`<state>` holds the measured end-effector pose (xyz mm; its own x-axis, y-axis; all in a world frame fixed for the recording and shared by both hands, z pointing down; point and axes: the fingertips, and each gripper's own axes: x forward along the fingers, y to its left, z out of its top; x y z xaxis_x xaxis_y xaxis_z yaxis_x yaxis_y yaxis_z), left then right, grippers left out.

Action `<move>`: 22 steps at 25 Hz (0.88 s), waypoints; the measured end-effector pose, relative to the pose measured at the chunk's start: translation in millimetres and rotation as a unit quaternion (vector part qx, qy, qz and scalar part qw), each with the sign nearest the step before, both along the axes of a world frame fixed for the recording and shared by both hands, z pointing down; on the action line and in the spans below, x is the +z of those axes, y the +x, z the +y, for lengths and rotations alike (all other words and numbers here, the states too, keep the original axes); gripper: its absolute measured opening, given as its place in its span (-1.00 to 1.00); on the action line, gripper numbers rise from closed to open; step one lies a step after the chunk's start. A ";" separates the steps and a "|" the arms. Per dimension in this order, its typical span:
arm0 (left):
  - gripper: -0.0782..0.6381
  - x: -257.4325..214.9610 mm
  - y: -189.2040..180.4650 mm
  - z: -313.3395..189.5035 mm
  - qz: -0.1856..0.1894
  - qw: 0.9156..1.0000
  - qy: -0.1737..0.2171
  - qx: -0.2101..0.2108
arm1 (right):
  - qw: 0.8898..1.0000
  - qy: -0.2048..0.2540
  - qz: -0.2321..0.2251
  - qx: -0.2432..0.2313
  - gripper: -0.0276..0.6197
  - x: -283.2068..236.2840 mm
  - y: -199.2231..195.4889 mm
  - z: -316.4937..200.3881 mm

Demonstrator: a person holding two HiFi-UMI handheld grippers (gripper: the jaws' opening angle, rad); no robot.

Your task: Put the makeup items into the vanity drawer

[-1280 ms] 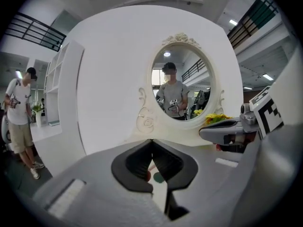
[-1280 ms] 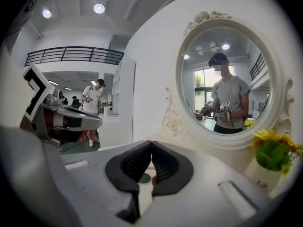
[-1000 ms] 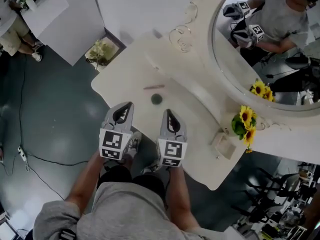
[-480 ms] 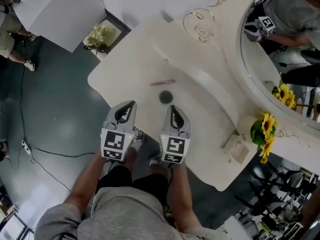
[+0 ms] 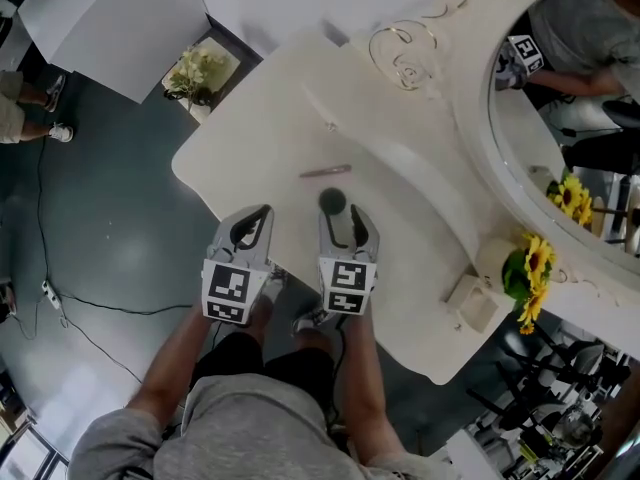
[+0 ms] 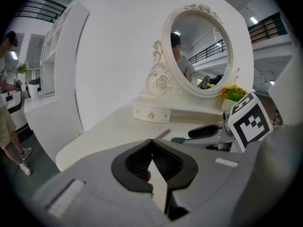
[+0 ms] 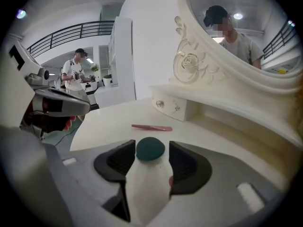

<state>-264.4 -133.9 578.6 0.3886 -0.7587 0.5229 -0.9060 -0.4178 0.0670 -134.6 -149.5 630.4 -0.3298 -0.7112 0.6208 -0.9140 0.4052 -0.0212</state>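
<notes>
One risk: the right tool, whose jaws have just been opening and now flank the dark green puff on the desk without gripping it, could knock it skidding by closing off-centre; the left tool is pinched together, empty.

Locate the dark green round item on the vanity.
The green item lies on the vanity top, just nearer the person than the pink stick in the head view, between the tips of the right hand-held gripper, whose jaws have just been opening.
</notes>
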 end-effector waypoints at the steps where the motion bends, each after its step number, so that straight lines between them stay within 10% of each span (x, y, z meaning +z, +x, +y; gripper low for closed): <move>1: -0.75 0.8 -0.6 -0.1 0.000 1.000 -0.001 -0.001 | 1.000 -0.004 0.001 -0.001 -0.22 2.2 -0.6 -1.1; 22: -0.75 -1.7 -5.7 -6.4 -0.007 1.000 -0.003 -0.008 | 0.998 -0.038 0.035 -0.029 -0.74 9.8 -0.5 -5.7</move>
